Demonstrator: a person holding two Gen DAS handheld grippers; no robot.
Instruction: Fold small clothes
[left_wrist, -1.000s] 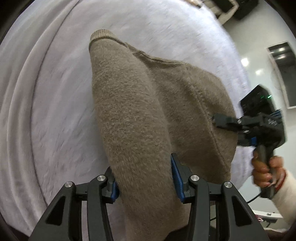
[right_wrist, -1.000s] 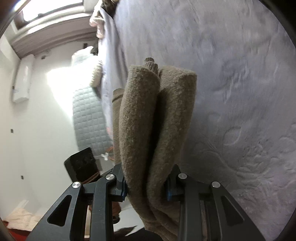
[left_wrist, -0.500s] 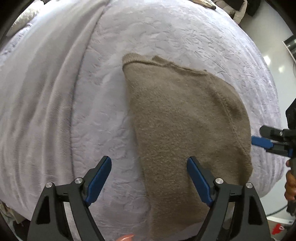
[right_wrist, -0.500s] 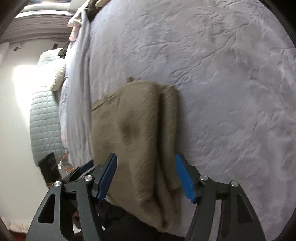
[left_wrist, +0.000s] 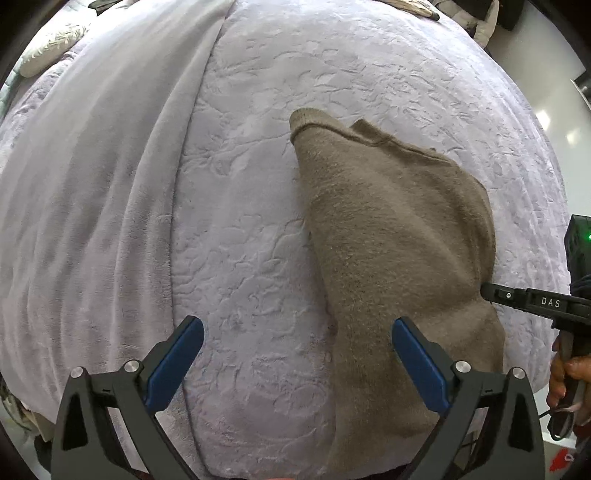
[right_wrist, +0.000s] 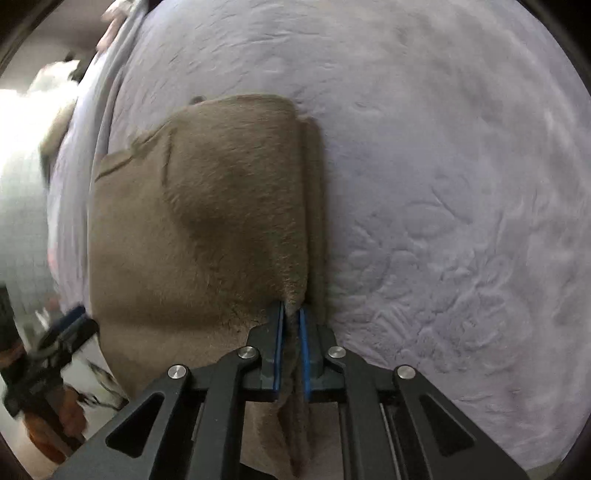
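Brown knitted garment (left_wrist: 391, 236) lying folded on the lavender bed cover (left_wrist: 240, 229), close to the near edge of the bed, ribbed cuff or hem end (left_wrist: 306, 120) pointing away across the bed. Left gripper (left_wrist: 295, 363) spread wide, jaws just opened further, blue pads clear of the cloth: left pad over bare cover, right pad (left_wrist: 419, 363) over the garment's near part without pressing it; nothing held. Right gripper (right_wrist: 291, 347) closed down on the garment's right-hand folded edge (right_wrist: 295, 295), jaws just closed, a thin ridge of brown fabric pinched between the two blue pads. Seen from the right wrist view, garment (right_wrist: 207, 221) spread flat to the left of the pinch, layered edges (right_wrist: 314, 206) stacked along its right side, embossed cover (right_wrist: 461, 221) bare beyond. Seen from the left wrist view, the right gripper's black finger (left_wrist: 517, 299) reaching in at the garment's right edge, a hand (left_wrist: 569, 376) on its handle. Pale smooth blanket (left_wrist: 92, 203) lying along the cover's left side.
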